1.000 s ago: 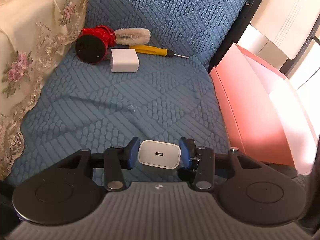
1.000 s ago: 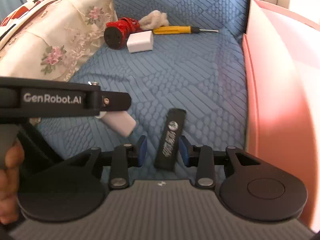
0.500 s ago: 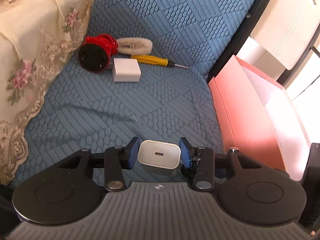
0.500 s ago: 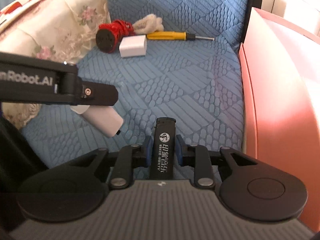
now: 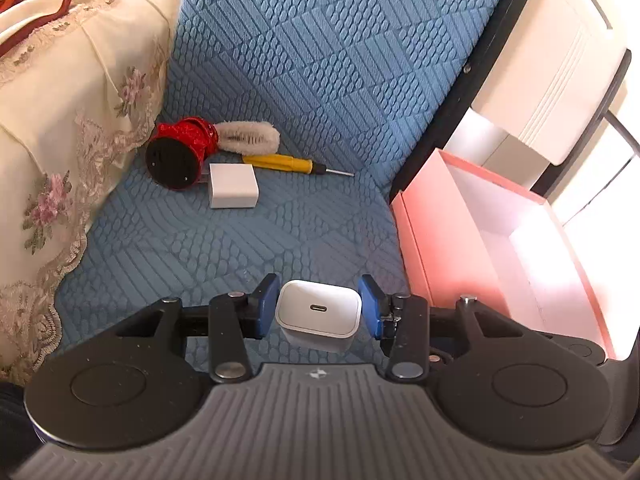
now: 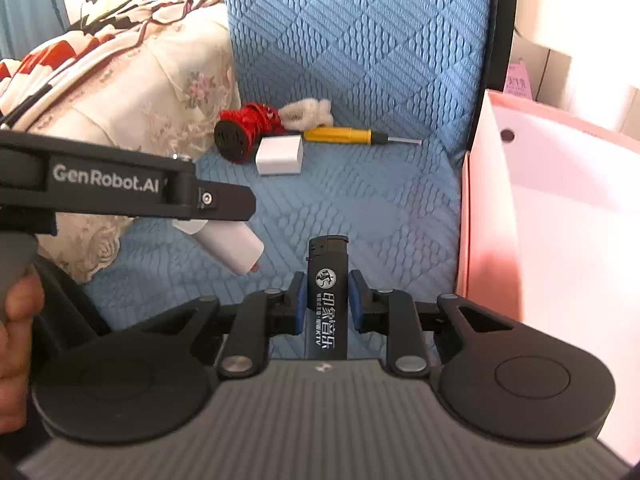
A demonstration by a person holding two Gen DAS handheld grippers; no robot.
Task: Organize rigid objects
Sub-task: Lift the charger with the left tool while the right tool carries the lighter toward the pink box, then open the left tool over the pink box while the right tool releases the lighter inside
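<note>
Your left hand-held gripper [image 5: 319,306] is clamped on a white USB charger [image 5: 318,314], its blue pads [image 5: 267,305] pressed against the charger's two sides and the port face turned toward the camera. The charger is held clear above the blue quilted seat cushion [image 5: 248,248]. In the right wrist view the same hand-held gripper [image 6: 224,216] enters from the left, the charger [image 6: 230,248] hanging under its black arm.

Your right hand-held gripper [image 6: 327,304] is closed on a black lighter [image 6: 327,300], which stands lengthwise between the pads, its cap end pointing away from you and white print on its body.

To the right, just beside both hand-held grippers, stands an open pink box [image 5: 432,236] with a pale interior; in the right wrist view its near wall [image 6: 492,216] lies immediately right of the lighter.

At the far left of the cushion, well apart from both hand-held grippers, four items lie clustered: a red-and-black plug [image 5: 178,152], a white brush [image 5: 250,138] behind it, a yellow screwdriver [image 5: 280,162] with its tip pointing right, and a second white adapter [image 5: 233,186] nearest to you, touching the plug. A floral lace cover [image 5: 60,140] borders the cushion on the left.
</note>
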